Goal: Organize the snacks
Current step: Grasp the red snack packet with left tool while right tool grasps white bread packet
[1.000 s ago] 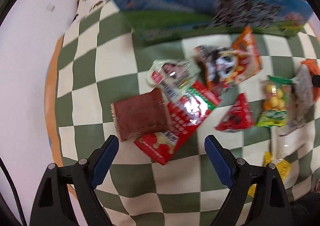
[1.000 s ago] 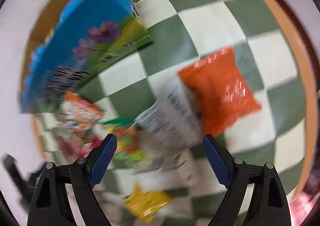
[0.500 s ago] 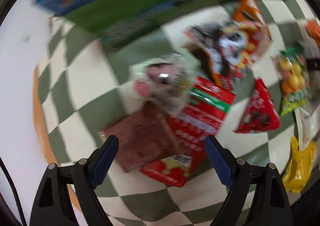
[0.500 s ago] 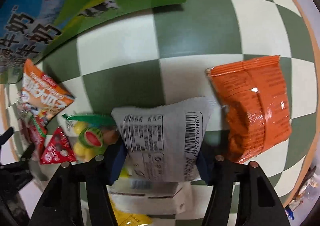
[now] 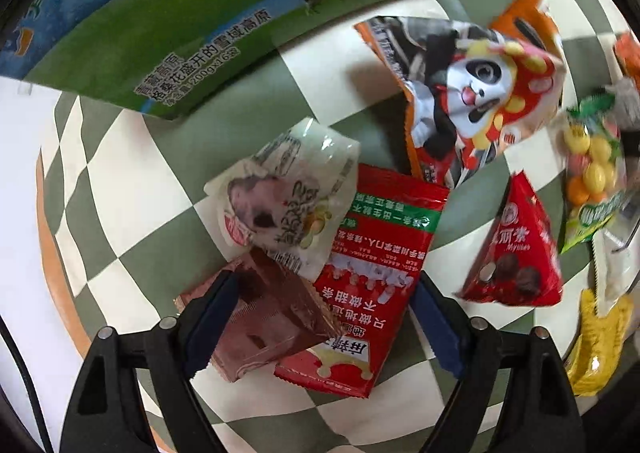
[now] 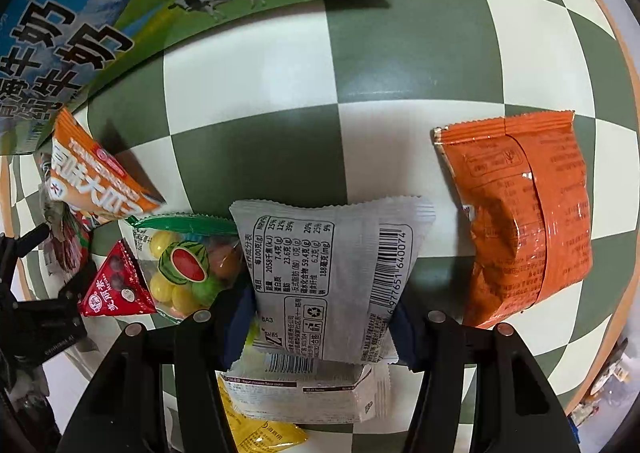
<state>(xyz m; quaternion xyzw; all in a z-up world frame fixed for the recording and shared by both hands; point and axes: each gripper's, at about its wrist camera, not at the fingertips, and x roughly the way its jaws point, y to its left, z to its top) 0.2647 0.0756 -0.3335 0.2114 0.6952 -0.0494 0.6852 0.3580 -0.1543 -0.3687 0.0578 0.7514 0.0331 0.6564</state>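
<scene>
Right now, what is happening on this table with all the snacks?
A person is sorting snack packets on a checkered cloth with two handheld grippers. The right gripper is clamped on a grey packet. The left gripper has just been closing around a brown wafer pack and a red packet, pads not yet pressing both. A milk carton box stands behind.

Each claw, the left claw [image 5: 320, 317] and the right claw [image 6: 316, 323], consists of two black, angular arms with triangular recesses. A dark blue pad [image 5: 212, 313] lines the inner face of every finger. Two round silver pivot screws [image 5: 107, 332] sit on each arm, and a thin black cable [image 5: 18, 369] runs along the left unit's outer edge.
</scene>
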